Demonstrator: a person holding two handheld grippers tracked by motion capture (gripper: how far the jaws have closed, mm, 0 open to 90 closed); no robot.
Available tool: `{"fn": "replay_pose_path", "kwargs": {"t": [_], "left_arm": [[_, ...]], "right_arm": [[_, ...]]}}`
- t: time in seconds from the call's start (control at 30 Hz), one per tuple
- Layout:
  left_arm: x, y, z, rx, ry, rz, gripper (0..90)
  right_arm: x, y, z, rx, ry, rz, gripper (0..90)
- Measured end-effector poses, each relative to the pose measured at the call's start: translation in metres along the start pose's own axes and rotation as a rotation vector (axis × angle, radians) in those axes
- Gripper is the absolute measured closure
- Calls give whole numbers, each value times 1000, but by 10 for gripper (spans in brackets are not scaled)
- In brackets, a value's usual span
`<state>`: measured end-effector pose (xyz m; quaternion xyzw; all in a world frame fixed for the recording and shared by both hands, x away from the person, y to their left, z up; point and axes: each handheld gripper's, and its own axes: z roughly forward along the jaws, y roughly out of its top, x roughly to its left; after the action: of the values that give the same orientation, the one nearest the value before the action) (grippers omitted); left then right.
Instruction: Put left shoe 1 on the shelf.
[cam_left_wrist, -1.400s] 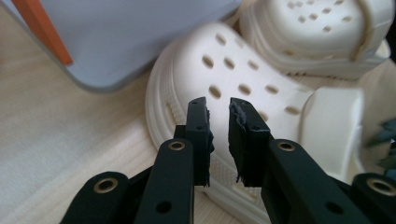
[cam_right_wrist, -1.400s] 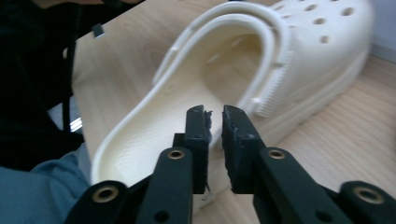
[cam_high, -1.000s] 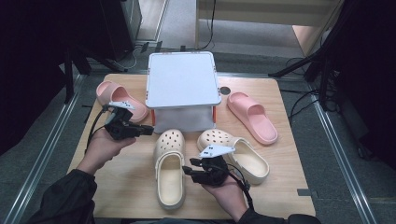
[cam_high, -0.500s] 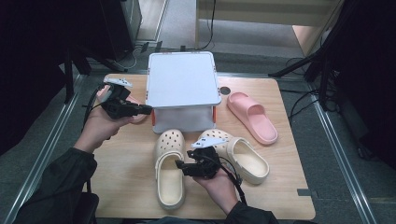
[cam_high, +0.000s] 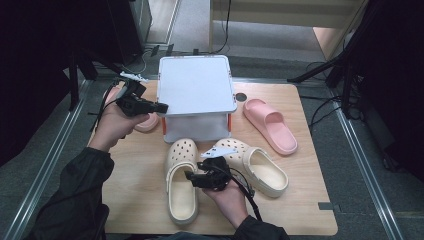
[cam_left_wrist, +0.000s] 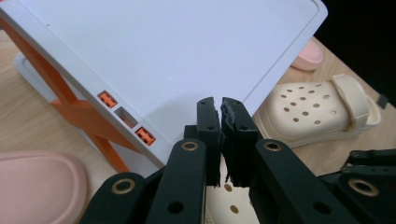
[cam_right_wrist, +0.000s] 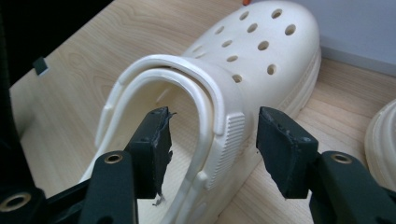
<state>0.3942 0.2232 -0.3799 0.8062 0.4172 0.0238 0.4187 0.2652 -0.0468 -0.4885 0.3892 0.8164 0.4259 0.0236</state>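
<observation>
Right tongs (cam_right_wrist: 212, 140) straddle cream clog (cam_right_wrist: 205, 107) wall; lidded white box (cam_high: 196, 95) beside.

2 clogs (cam_high: 182, 175) before box (cam_high: 196, 95); slides (cam_high: 270, 122) flank box.

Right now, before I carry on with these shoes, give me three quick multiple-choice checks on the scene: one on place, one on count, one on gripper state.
1. Where do the right gripper's jaws stand?
A. Either side of the near cream clog's side wall
B. On the pink slide
C. On the box lid

2. How many cream clogs lie on the table?
A. One
B. Two
C. Three

3. How are the left gripper's jaws?
A. Wide open
B. Shut on a clog
C. Shut, holding nothing

Answers: 1 A, the right gripper straddles the wall of the near cream clog, pads apart from it. 2 B, that clog and a second cream clog on the table. 3 C, the left gripper has pads together above the white box lid.
</observation>
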Motion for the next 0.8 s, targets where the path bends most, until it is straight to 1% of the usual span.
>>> {"fn": "replay_pose_path", "kwargs": {"t": [0.07, 0.1, 0.17, 0.27, 0.33, 0.37, 0.43, 0.5, 0.57, 0.63, 0.67, 0.73, 0.77, 0.8], "left_arm": [[3, 0, 1, 1, -25, -11, 857], [5, 0, 2, 1, -52, -21, 850], [7, 1, 2, 7, -60, -25, 853], [6, 1, 2, 5, -49, -10, 852], [5, 0, 2, 1, -42, -7, 851], [5, 0, 1, -1, -40, -4, 851], [4, -1, 1, -8, -36, -7, 851], [4, -2, 1, -10, -35, -5, 852], [5, -2, 1, -14, -36, -5, 852], [5, -3, 0, -15, -37, -12, 852], [5, -3, 0, -14, -37, -9, 854], [5, -3, 0, -16, -36, -5, 854], [5, -3, 0, -17, -37, -3, 854], [5, -3, 0, -16, -39, -3, 854]], "right_arm": [[0, -1, 3, 12, -18, -1, 462], [-1, -2, 5, 19, -22, -1, 466], [-1, -2, 9, 26, -27, 4, 479], [-3, -3, 14, 12, -24, 24, 493], [-4, -3, 18, 8, -37, 23, 483], [-4, -3, 19, 10, -42, 14, 479], [-6, -2, 19, 10, -43, 16, 478], [-7, -3, 20, 7, -41, 36, 493], [-7, -3, 21, 1, -44, 42, 516], [-7, -2, 20, 0, -48, 47, 562], [-7, -2, 20, -5, -48, 43, 596], [-8, -1, 18, -12, -43, 19, 682], [-8, 0, 17, -13, -51, 5, 737], [-8, 1, 16, -13, -59, -10, 746]]}}
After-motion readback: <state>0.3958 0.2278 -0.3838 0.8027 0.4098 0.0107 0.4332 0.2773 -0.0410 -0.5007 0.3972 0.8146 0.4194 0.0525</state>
